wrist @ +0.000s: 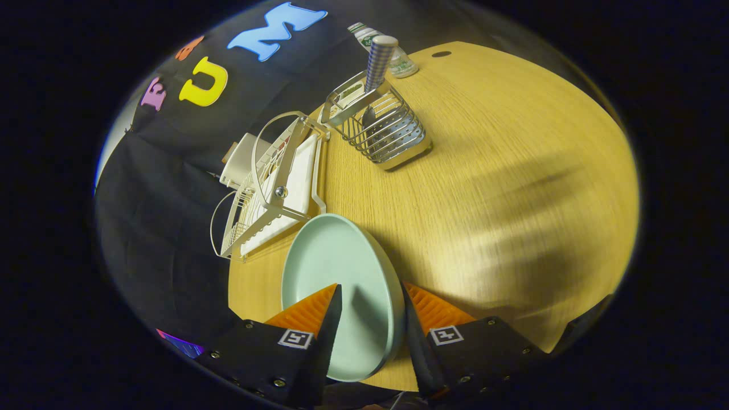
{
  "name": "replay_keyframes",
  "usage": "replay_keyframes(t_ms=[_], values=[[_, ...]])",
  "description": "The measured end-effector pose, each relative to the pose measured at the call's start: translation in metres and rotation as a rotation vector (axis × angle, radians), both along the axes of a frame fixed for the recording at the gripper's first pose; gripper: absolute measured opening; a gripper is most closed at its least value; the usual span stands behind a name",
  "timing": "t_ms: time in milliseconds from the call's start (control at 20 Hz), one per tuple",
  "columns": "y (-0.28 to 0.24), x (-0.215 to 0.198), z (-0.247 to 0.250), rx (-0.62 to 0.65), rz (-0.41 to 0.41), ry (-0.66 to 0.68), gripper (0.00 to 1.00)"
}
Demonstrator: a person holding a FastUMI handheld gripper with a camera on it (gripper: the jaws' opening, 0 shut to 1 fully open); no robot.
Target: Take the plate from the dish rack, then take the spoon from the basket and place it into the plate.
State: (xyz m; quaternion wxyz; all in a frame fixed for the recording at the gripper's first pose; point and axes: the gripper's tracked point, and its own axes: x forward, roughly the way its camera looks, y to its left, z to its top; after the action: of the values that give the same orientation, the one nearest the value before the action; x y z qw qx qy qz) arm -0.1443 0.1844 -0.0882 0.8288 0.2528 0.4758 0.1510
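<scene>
The wire basket (383, 132) stands on the wooden desk (512, 182) and holds a spoon (378, 65), its checked handle sticking up. Just beside the basket, nearer the booth wall, the white dish rack (273, 182) holds a white tray. Beyond the basket stands a bottle (393, 54). The gripper (370, 310) is closed on the pale green plate (342, 285), one finger on each face, holding it on edge, tilted, just this side of the rack.

Wooden table (512, 171), clear bottle (398, 60) near its far edge, black cloth wall (171, 228)
</scene>
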Motion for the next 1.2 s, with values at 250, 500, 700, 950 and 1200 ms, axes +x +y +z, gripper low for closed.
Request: replay_keyframes(t_ms=[250,500,700,950,1200], values=[[-0.046,0.022,0.058,-0.154,-0.048,-0.254,0.6],[-0.077,0.045,0.136,-0.201,-0.11,-0.512,0.6],[-0.092,0.053,0.201,-0.259,-0.126,-0.77,0.6],[-0.101,0.064,0.236,-0.394,-0.134,-0.971,0.6],[-0.095,0.077,0.228,-0.361,-0.181,-0.981,0.6]])
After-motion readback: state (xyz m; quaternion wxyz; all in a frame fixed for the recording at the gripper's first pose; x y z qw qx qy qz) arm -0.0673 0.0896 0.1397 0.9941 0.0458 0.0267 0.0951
